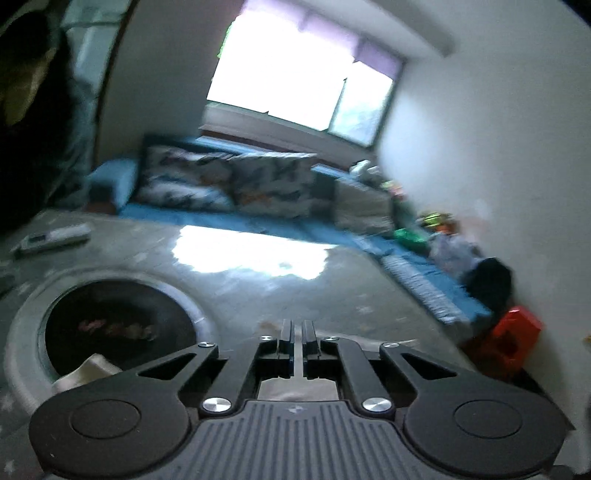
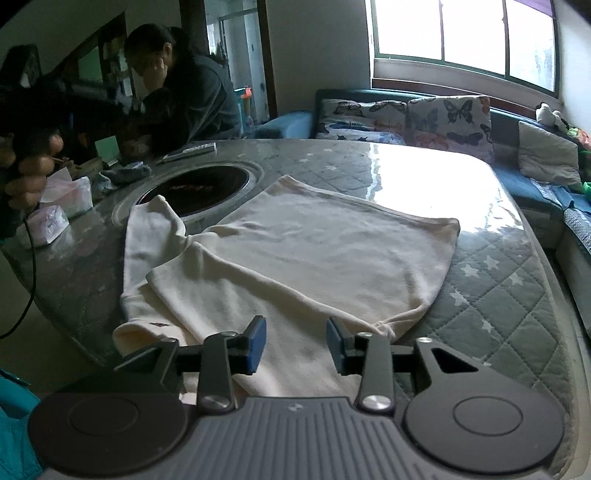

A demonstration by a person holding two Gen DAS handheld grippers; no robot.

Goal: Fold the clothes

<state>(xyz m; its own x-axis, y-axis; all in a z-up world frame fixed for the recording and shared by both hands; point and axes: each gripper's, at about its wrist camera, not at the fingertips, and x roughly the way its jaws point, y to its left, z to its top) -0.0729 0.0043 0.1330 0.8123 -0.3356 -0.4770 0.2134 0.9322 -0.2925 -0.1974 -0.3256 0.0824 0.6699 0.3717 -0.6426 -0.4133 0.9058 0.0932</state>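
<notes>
- Right gripper (image 2: 295, 341) sits low over the near edge of the tabletop (image 2: 509, 295), its blue-padded fingers (image 2: 256, 341) spread wide apart with nothing between them.
- Under it lies the cream garment (image 2: 295, 254), spread across the middle of the quilted, star-patterned tabletop, its hem running toward the far right side.
- One sleeve (image 2: 155, 229) is laid over toward the left, and its end lies on the rim of the round dark inset (image 2: 207, 184) in the far left part of the tabletop.
- The garment's near edge hangs by the near tabletop edge, just below the right gripper's fingers; contact is hard to call from here.
- Over to the left wrist view, and it is blurred: the left gripper (image 1: 297, 345) shows its two fingers pressed together, only a thin slit between them.
- Nothing can be made out pinched in that slit, though pale cloth (image 1: 88, 373) shows just beside the gripper body on the left, near the dark inset (image 1: 118, 325).
- At the far left corner of the tabletop there are tissue packs (image 2: 55, 218) and a remote control (image 2: 192, 151).
- A person in a dark top (image 2: 192, 92) leans at the far left edge.
- A hand (image 2: 26, 166) shows at the left border of the right wrist view.
- Beyond the tabletop, a blue sofa (image 2: 535, 184) carries butterfly-print cushions (image 2: 406, 118) under a bright window (image 2: 461, 33).
</notes>
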